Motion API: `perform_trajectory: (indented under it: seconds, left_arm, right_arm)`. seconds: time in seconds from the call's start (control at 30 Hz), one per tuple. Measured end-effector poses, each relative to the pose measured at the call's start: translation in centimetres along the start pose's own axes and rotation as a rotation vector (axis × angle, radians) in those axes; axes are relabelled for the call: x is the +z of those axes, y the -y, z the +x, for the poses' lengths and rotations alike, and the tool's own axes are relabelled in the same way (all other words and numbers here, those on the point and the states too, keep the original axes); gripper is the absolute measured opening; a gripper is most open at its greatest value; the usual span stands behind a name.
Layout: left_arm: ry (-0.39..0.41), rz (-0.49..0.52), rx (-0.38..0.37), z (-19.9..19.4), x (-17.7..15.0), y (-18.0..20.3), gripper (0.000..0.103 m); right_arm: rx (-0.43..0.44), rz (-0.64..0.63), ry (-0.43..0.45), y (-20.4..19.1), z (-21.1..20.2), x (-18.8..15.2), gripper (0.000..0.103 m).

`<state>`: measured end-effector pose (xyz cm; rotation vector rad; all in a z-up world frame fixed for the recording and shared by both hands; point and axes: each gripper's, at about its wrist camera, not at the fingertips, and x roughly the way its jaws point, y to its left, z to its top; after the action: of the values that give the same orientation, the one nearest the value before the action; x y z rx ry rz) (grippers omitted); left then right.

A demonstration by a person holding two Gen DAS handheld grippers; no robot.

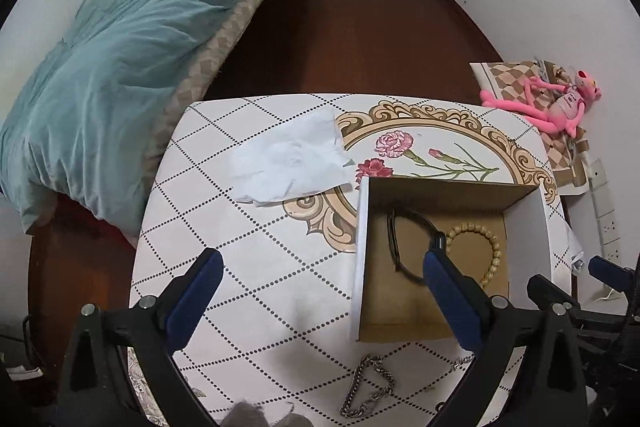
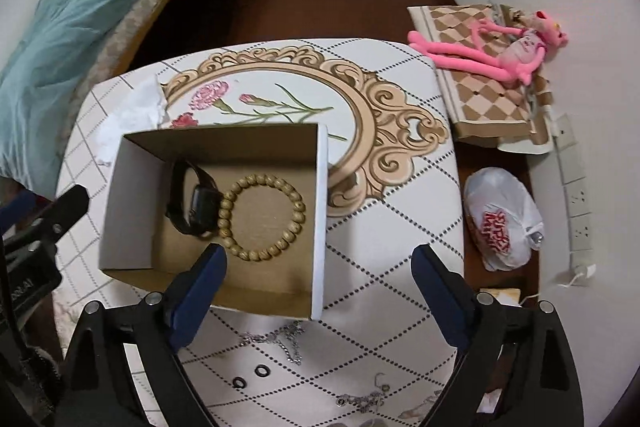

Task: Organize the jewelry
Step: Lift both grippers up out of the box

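Note:
An open cardboard box (image 1: 524,223) (image 2: 322,211) stands on the patterned table. Inside it lie a wooden bead bracelet (image 2: 262,217) (image 1: 490,255) and a black watch (image 2: 192,203) (image 1: 404,247). A silver chain bracelet (image 1: 370,391) lies on the table in front of the box, below my left gripper (image 1: 324,299), which is open and empty. My right gripper (image 2: 320,291) is open and empty over the box's near right corner. A thin silver chain (image 2: 280,341), two small black rings (image 2: 250,377) and more small jewelry (image 2: 364,399) lie near it.
A crumpled white tissue (image 1: 290,157) lies on the table left of the box. A bed with a teal duvet (image 1: 112,67) is to the left. A pink plush toy (image 2: 516,45) on a checkered cushion and a white plastic bag (image 2: 500,219) lie right of the table.

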<state>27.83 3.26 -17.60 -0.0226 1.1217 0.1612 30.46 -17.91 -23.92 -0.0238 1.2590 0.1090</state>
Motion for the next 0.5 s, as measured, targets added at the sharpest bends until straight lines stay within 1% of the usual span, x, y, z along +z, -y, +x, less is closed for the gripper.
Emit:
perform_trajectory:
  seconds: [0.07, 0.23, 0.5]
  left_arm:
    - [0.004, -0.004, -0.002, -0.4, -0.2, 0.0, 0.102]
    - [0.028, -0.012, -0.006, -2.1, -0.8, 0.0, 0.102]
    - [0.092, -0.009, -0.014, -6.6, -2.2, 0.0, 0.102]
  right_arm:
    - [-0.020, 0.004, 0.011, -0.1, -0.1, -0.3, 0.095]
    - [-0.028, 0.009, 0.035, -0.2, -1.2, -0.9, 0.095]
    - [-0.040, 0.008, 0.129, -0.6, -6.0, -2.8, 0.095]
